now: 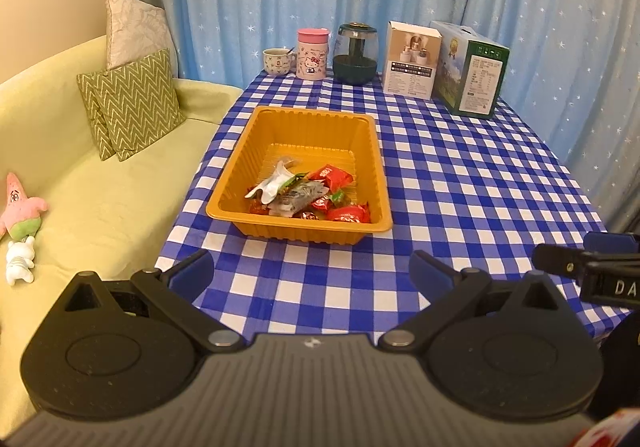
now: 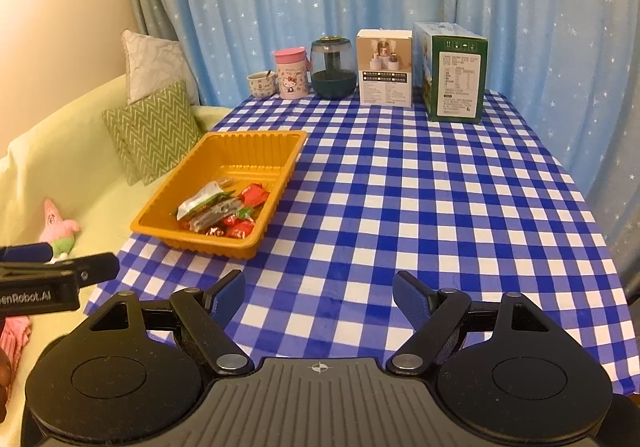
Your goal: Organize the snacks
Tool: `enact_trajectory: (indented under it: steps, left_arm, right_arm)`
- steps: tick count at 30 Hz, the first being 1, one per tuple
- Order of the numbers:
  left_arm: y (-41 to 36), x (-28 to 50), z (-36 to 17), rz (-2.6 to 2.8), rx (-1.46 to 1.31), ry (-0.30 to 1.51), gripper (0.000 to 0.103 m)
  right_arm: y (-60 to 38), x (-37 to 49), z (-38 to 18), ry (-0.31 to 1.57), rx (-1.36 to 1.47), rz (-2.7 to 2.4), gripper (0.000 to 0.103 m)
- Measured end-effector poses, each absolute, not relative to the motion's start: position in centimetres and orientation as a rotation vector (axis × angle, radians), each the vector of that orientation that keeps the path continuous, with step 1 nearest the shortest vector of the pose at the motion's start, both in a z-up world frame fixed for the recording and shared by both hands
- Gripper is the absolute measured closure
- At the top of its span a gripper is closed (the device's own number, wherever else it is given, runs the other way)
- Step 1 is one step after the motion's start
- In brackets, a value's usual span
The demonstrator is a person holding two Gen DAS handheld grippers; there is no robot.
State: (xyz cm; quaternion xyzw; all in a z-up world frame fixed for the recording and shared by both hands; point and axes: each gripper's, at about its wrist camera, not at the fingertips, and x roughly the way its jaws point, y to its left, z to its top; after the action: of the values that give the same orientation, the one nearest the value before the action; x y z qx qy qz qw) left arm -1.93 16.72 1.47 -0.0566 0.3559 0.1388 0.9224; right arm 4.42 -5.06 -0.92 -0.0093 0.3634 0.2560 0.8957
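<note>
The orange tray [image 1: 246, 171] holds a heap of snacks [image 1: 308, 197], red wrappers with a silvery packet on top; it sits just ahead of the left gripper [image 1: 312, 267], ahead-left of the right gripper [image 2: 319, 293]; both jaws spread wide, empty; only the left view shows the white toy [image 1: 19, 262].

Warm, even indoor light fills both my views, with soft shadows. Fisheye bending curves the edges, and the corners go dark.

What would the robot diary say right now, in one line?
left gripper: open, empty | right gripper: open, empty | snacks: in orange tray | tablecloth: no loose snacks seen
</note>
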Motion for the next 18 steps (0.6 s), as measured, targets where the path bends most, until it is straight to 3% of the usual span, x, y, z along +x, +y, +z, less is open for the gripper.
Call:
enact_trajectory:
  steps: [18]
  left_arm:
    - [13.6,-3.0,1.9,0.291,-0.099,0.72,0.0]
  right_arm:
    - [-6.8,2.2,-0.3,0.74,-0.033,0.52,0.023]
